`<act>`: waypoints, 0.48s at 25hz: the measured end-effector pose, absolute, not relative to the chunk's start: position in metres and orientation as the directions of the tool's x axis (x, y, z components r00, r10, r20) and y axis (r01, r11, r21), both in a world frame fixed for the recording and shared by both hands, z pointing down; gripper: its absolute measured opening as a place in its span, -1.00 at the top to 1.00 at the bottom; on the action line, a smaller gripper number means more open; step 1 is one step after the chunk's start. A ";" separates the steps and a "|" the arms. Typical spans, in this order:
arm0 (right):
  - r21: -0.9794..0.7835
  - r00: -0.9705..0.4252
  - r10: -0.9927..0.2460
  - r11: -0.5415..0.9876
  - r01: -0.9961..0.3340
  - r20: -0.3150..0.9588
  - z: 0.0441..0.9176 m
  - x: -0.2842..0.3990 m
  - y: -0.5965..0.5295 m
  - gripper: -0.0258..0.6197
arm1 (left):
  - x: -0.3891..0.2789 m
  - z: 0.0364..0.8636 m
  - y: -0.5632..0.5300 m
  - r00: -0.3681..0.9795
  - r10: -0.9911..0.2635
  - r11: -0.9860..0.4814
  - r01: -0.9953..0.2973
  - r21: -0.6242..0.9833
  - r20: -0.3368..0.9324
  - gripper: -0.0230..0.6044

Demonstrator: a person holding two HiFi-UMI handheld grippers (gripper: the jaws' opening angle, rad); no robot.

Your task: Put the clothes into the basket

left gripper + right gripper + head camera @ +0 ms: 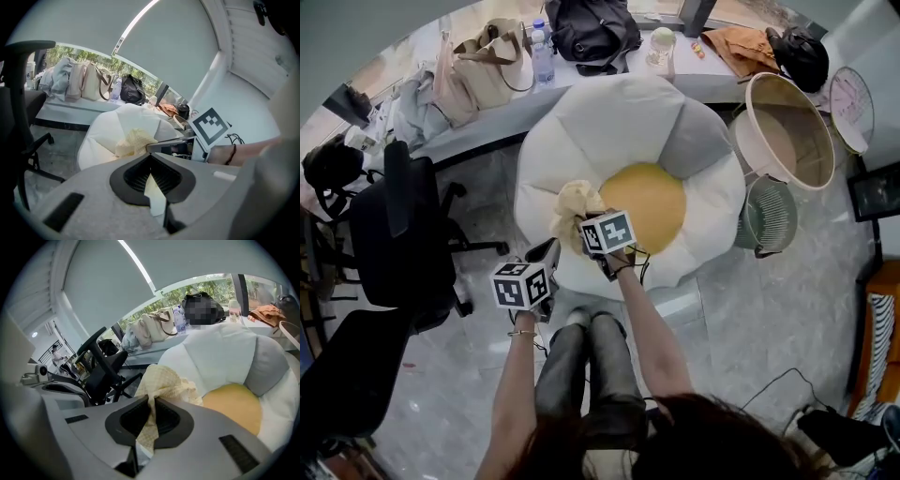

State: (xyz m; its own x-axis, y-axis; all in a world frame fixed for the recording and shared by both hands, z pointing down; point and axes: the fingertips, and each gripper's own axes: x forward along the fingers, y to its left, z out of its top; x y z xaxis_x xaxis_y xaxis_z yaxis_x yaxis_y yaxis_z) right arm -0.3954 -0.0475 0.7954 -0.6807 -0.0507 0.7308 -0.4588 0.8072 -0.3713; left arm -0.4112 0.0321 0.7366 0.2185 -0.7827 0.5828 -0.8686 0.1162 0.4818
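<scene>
Clamping yellow cloth [575, 202] in closed fingers — left gripper [151, 157], right gripper [152, 402] — away from basket [784, 141].

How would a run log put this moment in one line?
left gripper: shut on yellow cloth | right gripper: shut on same cloth | cloth: over white cushion | basket: empty

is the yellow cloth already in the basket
No, the yellow cloth is pinched by the left gripper and the right gripper over the white cushion, well apart from the basket.
</scene>
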 end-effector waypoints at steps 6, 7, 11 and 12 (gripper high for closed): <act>-0.370 -0.697 -0.069 0.808 -0.458 0.713 0.758 -0.388 -0.039 0.84 | -0.404 0.706 0.036 0.227 -0.789 0.100 -0.869 0.485 0.570 0.89; -0.370 -0.700 -0.072 0.808 -0.458 0.710 0.752 -0.388 -0.038 0.84 | -0.403 0.701 0.036 0.228 -0.791 0.099 -0.869 0.486 0.568 0.89; -0.385 -0.717 -0.082 0.799 -0.462 0.692 0.726 -0.389 -0.032 0.84 | -0.404 0.679 0.039 0.227 -0.797 0.098 -0.866 0.491 0.560 0.89; -0.388 -0.722 -0.085 0.797 -0.463 0.687 0.718 -0.388 -0.030 0.84 | -0.404 0.674 0.041 0.227 -0.798 0.099 -0.864 0.493 0.558 0.89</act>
